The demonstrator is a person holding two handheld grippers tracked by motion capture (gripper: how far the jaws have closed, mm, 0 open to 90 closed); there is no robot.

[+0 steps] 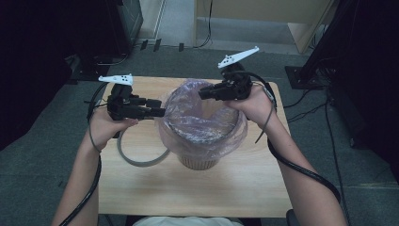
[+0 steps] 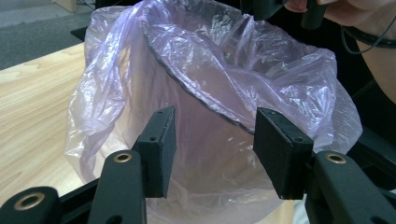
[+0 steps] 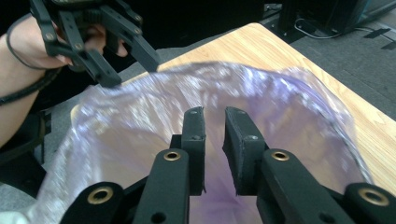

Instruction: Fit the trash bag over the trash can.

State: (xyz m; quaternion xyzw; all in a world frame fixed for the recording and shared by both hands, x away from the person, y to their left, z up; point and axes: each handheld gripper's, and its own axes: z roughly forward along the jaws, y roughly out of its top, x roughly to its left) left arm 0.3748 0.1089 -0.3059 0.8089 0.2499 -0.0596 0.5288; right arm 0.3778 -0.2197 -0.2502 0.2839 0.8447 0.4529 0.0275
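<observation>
Purple plastic bag point(image 1: 200, 120) sits between left tool point(image 1: 157, 108) and right tool point(image 1: 203, 92).

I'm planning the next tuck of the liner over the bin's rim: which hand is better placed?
Probably the left. Its claw stands open right against the purple bag outside the bin's rim. The right claw is nearly shut over the bin's mouth, with nothing visibly gripped.

A light wooden table point(image 1: 141, 183) stands on grey carpet floor point(image 1: 42, 155). On it, near the middle, sits 1 basket point(image 1: 197, 162) lined with a purple plastic bag point(image 1: 188, 117); a grey cable loop point(image 1: 136, 160) lies left of it.
</observation>
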